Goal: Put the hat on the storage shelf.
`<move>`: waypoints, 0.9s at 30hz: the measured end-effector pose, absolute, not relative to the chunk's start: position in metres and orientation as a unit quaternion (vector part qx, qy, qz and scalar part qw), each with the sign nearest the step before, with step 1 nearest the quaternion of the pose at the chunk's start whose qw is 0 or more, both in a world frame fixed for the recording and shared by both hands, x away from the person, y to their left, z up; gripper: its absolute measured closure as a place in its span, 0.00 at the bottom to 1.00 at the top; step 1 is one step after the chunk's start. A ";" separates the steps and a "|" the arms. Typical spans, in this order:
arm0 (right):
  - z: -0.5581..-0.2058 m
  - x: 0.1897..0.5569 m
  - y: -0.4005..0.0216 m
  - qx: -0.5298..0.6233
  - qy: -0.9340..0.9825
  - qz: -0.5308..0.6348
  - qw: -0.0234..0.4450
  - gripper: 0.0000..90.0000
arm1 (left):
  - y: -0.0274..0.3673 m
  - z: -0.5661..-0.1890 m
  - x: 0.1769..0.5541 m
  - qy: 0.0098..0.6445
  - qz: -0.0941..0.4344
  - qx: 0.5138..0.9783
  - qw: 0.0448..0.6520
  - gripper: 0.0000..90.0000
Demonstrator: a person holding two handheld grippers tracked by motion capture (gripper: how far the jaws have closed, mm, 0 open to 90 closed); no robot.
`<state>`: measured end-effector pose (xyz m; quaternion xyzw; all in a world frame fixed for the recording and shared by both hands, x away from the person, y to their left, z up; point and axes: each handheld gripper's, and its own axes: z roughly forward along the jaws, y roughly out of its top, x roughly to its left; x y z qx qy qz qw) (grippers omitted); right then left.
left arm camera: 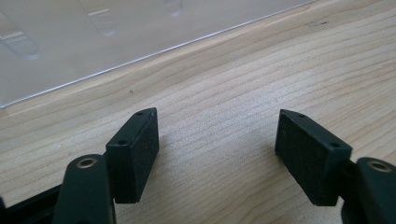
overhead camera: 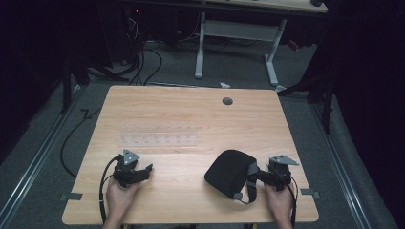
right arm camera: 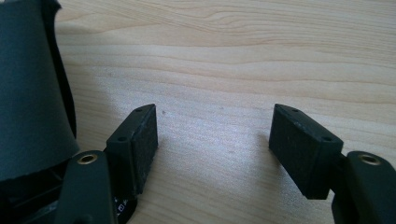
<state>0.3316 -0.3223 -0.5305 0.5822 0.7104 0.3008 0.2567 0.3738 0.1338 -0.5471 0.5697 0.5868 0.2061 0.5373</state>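
Unlabelled black pouch (overhead camera: 229, 172) beside right gripper (overhead camera: 274, 177)

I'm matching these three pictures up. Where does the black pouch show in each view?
High view: black pouch lies lower right of centre, beside the right gripper.
Left gripper view: not in it.
Right gripper view: dark mass at the left edge.
Shared landmark: the wooden table.

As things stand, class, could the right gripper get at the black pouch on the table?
Probably yes. The right gripper is open, nothing between its jaws, and the black pouch lies right beside it on the wooden table. In the right gripper view the pouch sits just outside one jaw, so a small sideways shift should do.
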 end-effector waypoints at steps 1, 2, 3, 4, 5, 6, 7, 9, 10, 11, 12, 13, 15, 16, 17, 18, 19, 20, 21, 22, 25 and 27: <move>-0.530 0.332 -0.322 0.581 0.711 0.301 0.257 0.36 | 0.134 -0.547 0.374 0.587 0.206 0.569 0.537 0.34; -0.530 0.332 -0.322 0.581 0.711 0.301 0.257 0.36 | 0.134 -0.547 0.374 0.587 0.206 0.569 0.537 0.34; -0.530 0.332 -0.322 0.581 0.711 0.300 0.257 0.37 | 0.134 -0.547 0.374 0.587 0.206 0.570 0.537 0.34; -0.530 0.332 -0.322 0.581 0.711 0.299 0.257 0.37 | 0.134 -0.547 0.374 0.587 0.206 0.570 0.537 0.34; -0.530 0.332 -0.322 0.581 0.711 0.300 0.257 0.37 | 0.134 -0.547 0.374 0.587 0.206 0.570 0.536 0.34; -0.530 0.332 -0.322 0.583 0.710 0.301 0.257 0.37 | 0.134 -0.547 0.374 0.587 0.206 0.570 0.536 0.34; -0.530 0.332 -0.322 0.583 0.709 0.301 0.256 0.37 | 0.134 -0.547 0.374 0.588 0.206 0.569 0.536 0.34; -0.530 0.332 -0.322 0.585 0.708 0.302 0.256 0.37 | 0.134 -0.547 0.373 0.588 0.206 0.569 0.536 0.34; -0.530 0.332 -0.322 0.585 0.708 0.302 0.256 0.37 | 0.134 -0.547 0.373 0.588 0.206 0.569 0.536 0.34; -0.530 0.332 -0.322 0.584 0.709 0.300 0.257 0.36 | 0.133 -0.547 0.373 0.588 0.206 0.569 0.536 0.34; -0.530 0.332 -0.322 0.584 0.709 0.300 0.256 0.36 | 0.133 -0.547 0.373 0.588 0.207 0.569 0.537 0.34; -0.530 0.332 -0.322 0.584 0.709 0.300 0.256 0.36 | 0.133 -0.547 0.373 0.588 0.207 0.569 0.537 0.34; -0.530 0.332 -0.322 0.584 0.709 0.300 0.257 0.36 | 0.133 -0.547 0.373 0.588 0.207 0.569 0.536 0.34; -0.530 0.332 -0.322 0.585 0.709 0.299 0.257 0.36 | 0.133 -0.547 0.373 0.589 0.207 0.568 0.536 0.34; -0.530 0.332 -0.322 0.584 0.709 0.299 0.257 0.36 | 0.133 -0.547 0.373 0.589 0.207 0.568 0.536 0.34; -0.530 0.332 -0.322 0.584 0.709 0.299 0.257 0.36 | 0.133 -0.547 0.373 0.589 0.207 0.568 0.536 0.34; -0.530 0.332 -0.322 0.585 0.709 0.298 0.258 0.35 | 0.133 -0.547 0.373 0.589 0.207 0.568 0.536 0.34; -0.530 0.333 -0.322 0.586 0.708 0.298 0.258 0.35 | 0.133 -0.547 0.373 0.589 0.208 0.568 0.536 0.34; -0.530 0.333 -0.322 0.586 0.708 0.298 0.258 0.35 | 0.133 -0.547 0.373 0.589 0.208 0.568 0.536 0.34; -0.530 0.333 -0.322 0.586 0.708 0.297 0.258 0.35 | 0.133 -0.547 0.373 0.589 0.208 0.568 0.536 0.34; -0.530 0.333 -0.322 0.586 0.708 0.297 0.258 0.35 | 0.133 -0.547 0.373 0.589 0.208 0.568 0.536 0.34; -0.530 0.333 -0.322 0.586 0.708 0.298 0.258 0.35 | 0.133 -0.547 0.373 0.589 0.208 0.568 0.536 0.34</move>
